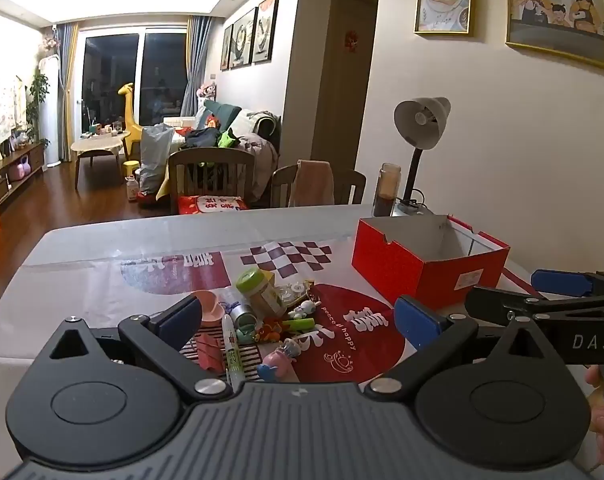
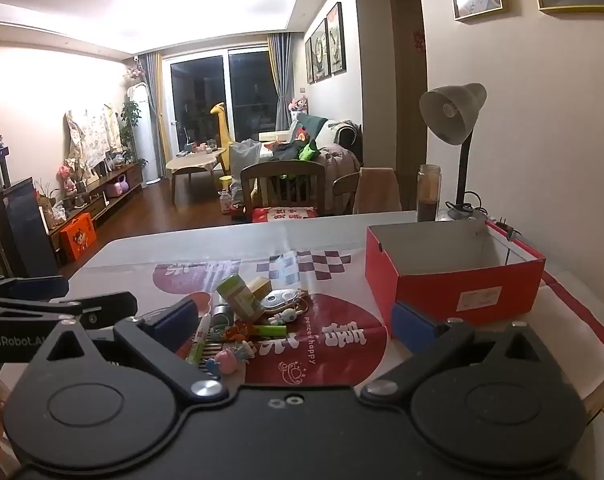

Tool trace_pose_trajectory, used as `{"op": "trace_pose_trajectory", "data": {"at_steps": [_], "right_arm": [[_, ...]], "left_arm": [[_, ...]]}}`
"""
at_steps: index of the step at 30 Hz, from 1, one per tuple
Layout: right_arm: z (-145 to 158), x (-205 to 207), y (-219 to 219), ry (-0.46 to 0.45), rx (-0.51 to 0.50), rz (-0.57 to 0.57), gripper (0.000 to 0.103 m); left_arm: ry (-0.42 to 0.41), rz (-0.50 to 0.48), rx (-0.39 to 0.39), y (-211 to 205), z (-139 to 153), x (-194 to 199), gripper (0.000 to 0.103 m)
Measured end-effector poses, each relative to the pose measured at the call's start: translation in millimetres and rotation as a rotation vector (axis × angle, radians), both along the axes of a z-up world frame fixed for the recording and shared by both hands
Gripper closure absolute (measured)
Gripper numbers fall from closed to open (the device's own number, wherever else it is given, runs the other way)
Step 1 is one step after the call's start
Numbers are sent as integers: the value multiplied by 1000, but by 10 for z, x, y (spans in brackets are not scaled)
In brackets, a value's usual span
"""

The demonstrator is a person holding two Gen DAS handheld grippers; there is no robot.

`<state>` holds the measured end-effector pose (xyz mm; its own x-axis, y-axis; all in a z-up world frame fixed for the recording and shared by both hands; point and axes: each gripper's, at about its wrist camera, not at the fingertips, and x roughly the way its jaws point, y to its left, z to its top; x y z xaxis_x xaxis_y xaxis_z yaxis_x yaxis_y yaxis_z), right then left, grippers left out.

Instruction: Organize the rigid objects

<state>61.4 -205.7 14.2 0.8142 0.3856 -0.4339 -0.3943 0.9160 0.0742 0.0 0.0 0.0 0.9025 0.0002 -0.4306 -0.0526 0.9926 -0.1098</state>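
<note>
A pile of small rigid things lies on the patterned tablecloth: a green-lidded jar [image 1: 262, 288] [image 2: 240, 296] on its side, a pink cup [image 1: 212, 306], a small metal tin [image 1: 242, 314], a white-and-green marker [image 1: 234, 356] [image 2: 198, 338], a silvery case [image 2: 280, 299] and several little toy figures [image 1: 280, 356] [image 2: 226, 360]. An open red box [image 1: 429, 260] [image 2: 453, 276] stands to the right of the pile, and no contents show inside it. My left gripper [image 1: 298, 320] and right gripper [image 2: 296, 322] hover side by side in front of the pile, both open and holding nothing.
Behind the box stand a grey desk lamp [image 1: 421, 128] [image 2: 453, 116] and a tall dark bottle [image 1: 385, 190] [image 2: 427, 192] by the wall. Two wooden chairs [image 1: 210, 176] [image 2: 282, 184] sit at the table's far edge. A hand [image 1: 601, 420] shows at the right edge.
</note>
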Motion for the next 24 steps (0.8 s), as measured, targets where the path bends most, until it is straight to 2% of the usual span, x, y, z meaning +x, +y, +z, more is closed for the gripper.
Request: {"op": "trace_pose_trajectory", "data": {"at_steps": [7,14,24], "right_arm": [[-10,7,7,5,-3,0,0],[-20,38,-12,9,-7,0,0],[-39,90,20,6,-9,5,0]], "left_arm": [[15,-6,-6,-1,0,-7,0],[35,0,-10,1,-125,42,0],[46,13,0,-30,-97,115,0]]}}
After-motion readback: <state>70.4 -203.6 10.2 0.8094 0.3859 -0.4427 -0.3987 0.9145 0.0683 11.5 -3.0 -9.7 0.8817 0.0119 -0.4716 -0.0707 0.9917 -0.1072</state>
